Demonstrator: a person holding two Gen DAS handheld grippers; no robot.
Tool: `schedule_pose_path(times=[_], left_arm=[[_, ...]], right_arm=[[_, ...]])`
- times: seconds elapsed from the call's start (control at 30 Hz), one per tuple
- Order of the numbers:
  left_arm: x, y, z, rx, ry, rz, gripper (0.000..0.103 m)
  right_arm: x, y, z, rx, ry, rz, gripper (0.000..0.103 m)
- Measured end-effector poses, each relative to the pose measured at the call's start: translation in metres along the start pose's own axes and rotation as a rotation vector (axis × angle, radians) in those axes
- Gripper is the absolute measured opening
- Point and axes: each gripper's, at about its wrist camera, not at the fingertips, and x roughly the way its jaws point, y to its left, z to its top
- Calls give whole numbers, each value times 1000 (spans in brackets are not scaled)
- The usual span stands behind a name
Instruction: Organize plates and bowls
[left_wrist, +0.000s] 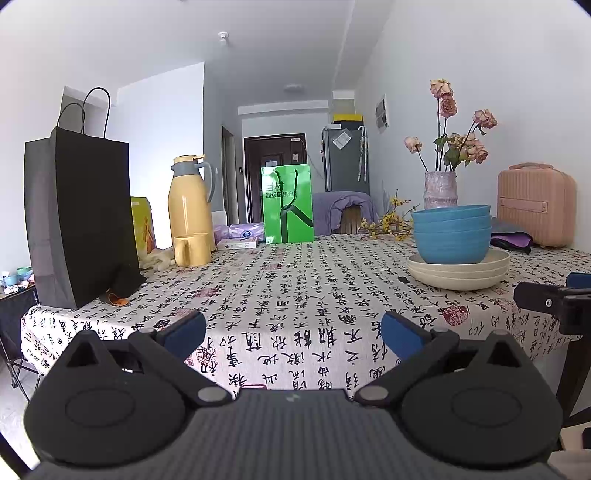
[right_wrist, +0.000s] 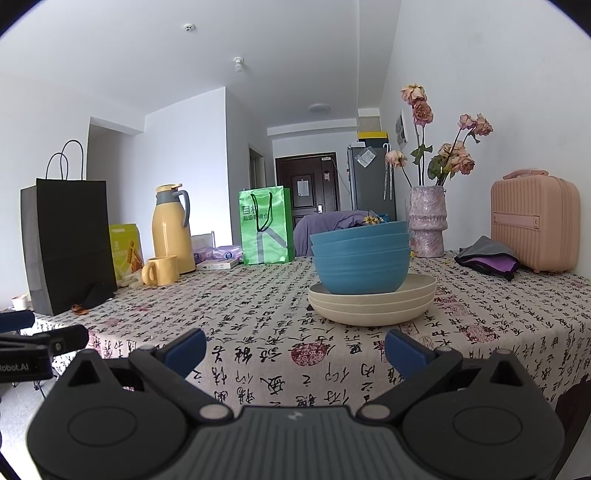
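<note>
Both grippers sat level at the near table (right_wrist: 258, 295) edge, pointing across it: left gripper (left_wrist: 293, 334) and right gripper (right_wrist: 295, 345) each had fingers spread wide, holding nothing. Three blue bowls (right_wrist: 361, 254) were nested on three stacked cream plates (right_wrist: 371, 308) on the tablecloth. The stack lay at 12 o'clock from the right gripper, at 2 o'clock from the left.

Both wrist cameras sit low at the near edge of the bench (left_wrist: 295, 295), facing across it toward the far door. The left view has the stack of blue bowls (left_wrist: 452, 232) off to its right; the right view meets that stack (right_wrist: 360, 258) nearly head-on and nearer.
</note>
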Motion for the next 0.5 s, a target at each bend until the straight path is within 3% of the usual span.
schedule_pose_path(times=[0.5], left_arm=[[5,-1,-2,-4,19,-10,103]], right_arm=[[1,0,-1,-1,0,1,103]])
